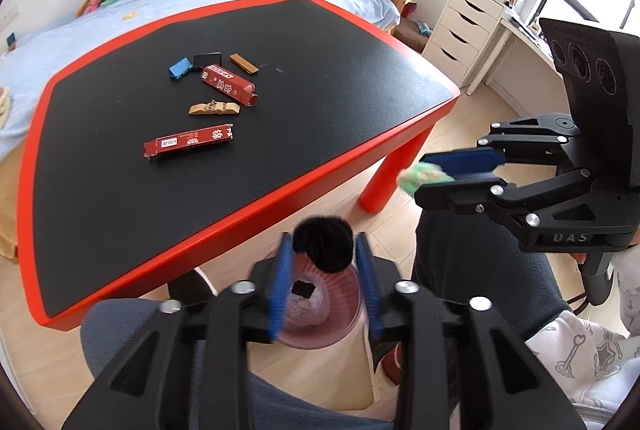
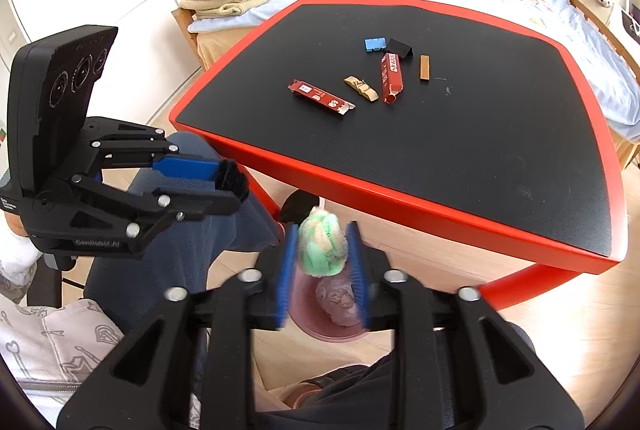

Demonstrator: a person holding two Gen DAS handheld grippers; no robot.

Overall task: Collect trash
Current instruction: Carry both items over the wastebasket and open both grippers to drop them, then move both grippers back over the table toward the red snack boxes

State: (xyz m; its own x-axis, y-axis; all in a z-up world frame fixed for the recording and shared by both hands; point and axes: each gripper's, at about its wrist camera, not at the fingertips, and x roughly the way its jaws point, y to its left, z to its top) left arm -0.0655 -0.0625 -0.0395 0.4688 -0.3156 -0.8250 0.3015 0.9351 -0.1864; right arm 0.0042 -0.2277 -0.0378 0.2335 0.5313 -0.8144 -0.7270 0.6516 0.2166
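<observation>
the left tongs (image 1: 324, 286) stand apart over a pink bin (image 1: 320, 326) on the floor, with a black fluffy pom-pom (image 1: 323, 244) between the blue pads; there is a visible gap on each side of it, so it looks released rather than squeezed, though blur makes any light contact hard to rule out. the right tongs (image 2: 322, 266) are likewise apart above the same bin (image 2: 332, 326), with a green-and-cream pom-pom (image 2: 322, 248) sitting between the pads, close to them but seemingly not pressed. in my judgement both balls are very light, soft and squashy, so they should drop freely, though loose fuzz may cling to the ribbed pads. the bin already holds a crumpled pale wad and a small black piece. further out, the black surface (image 1: 120, 214) with its red rim still carries trash: a long red wrapper (image 1: 188, 147) nearest the edge, a tan wrapper (image 1: 215, 108) beyond it, a red carton (image 1: 228, 85) with an open end, a thin brown stick (image 1: 244, 63), a blue clip (image 1: 179, 68) and a black clip (image 1: 207, 60). the wrappers lie flat and probably slick, best pinched across their narrow width at the middle; the carton is light and crushable, so take it across its short sides. the clips are stiff and small, best taken across the body.
</observation>
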